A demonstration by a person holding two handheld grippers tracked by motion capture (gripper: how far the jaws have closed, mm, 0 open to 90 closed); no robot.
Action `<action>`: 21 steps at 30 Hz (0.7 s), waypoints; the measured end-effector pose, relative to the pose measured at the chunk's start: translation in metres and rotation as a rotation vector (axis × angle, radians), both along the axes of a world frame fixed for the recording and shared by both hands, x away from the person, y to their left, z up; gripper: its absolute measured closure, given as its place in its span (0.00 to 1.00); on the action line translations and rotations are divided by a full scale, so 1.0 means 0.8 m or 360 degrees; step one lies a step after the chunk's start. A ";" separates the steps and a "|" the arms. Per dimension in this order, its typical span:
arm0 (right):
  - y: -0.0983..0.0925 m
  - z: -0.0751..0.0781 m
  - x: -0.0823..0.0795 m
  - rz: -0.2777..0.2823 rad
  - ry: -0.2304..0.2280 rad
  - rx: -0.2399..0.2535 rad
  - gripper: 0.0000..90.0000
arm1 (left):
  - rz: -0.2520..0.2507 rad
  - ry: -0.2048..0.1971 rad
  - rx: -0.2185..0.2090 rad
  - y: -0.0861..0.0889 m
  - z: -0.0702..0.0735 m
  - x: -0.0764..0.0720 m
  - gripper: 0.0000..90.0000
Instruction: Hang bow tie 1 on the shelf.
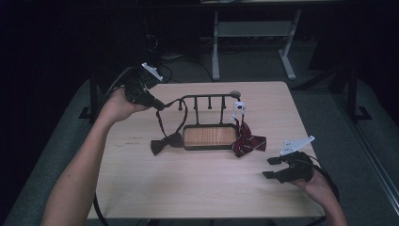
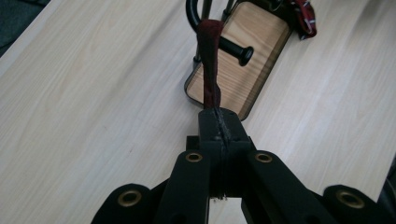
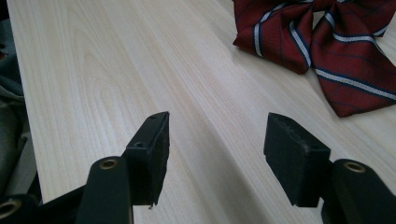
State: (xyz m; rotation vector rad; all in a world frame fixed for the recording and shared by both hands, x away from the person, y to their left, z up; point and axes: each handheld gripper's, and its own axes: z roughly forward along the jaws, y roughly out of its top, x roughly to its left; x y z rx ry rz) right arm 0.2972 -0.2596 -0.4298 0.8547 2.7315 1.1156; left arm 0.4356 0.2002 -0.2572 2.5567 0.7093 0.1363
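Observation:
A black rack (image 1: 207, 97) with pegs stands on a wood-floored base (image 1: 209, 135) at the table's middle. A dark bow tie (image 1: 165, 143) lies left of the base, and its strap (image 1: 160, 120) runs up to the rack's left end. My left gripper (image 1: 157, 104) is shut on that strap. In the left gripper view the dark red strap (image 2: 208, 60) rises taut from the closed jaws (image 2: 219, 123) toward a peg (image 2: 238, 49). A red striped bow tie (image 1: 249, 142) rests by the base's right end. My right gripper (image 1: 270, 167) stands open over bare table, short of the striped tie (image 3: 327, 51).
A white round clip (image 1: 239, 107) hangs at the rack's right end above the striped tie. The light wood table (image 1: 197, 188) ends close to my right hand. Beyond the far edge stand the grey legs of another table (image 1: 215, 47).

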 end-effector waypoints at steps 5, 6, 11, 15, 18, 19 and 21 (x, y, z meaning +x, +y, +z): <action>-0.002 0.001 -0.001 -0.0014 0.0004 0.0005 0.45 | 0.0016 -0.0010 0.0005 -0.002 -0.002 0.000 0.91; -0.002 0.001 -0.001 -0.0012 0.0003 0.0010 0.45 | 0.0015 -0.0018 -0.0005 -0.002 -0.004 -0.001 0.90; -0.002 0.000 -0.002 -0.0014 0.0006 0.0008 0.45 | 0.0011 -0.0020 -0.0016 0.000 -0.009 -0.004 0.88; -0.002 0.001 -0.003 -0.0037 0.0009 0.0013 0.44 | -0.0004 -0.0021 -0.0008 0.004 -0.013 -0.008 0.87; -0.002 0.000 -0.002 -0.0044 0.0005 0.0010 0.43 | 0.0003 -0.0029 -0.0050 0.009 -0.015 -0.011 0.86; -0.003 0.000 -0.002 -0.0046 0.0005 0.0005 0.43 | 0.0000 -0.0028 -0.0047 0.011 -0.016 -0.012 0.86; -0.004 -0.001 -0.001 -0.0056 0.0010 0.0009 0.42 | 0.0001 -0.0024 -0.0052 0.013 -0.019 -0.013 0.85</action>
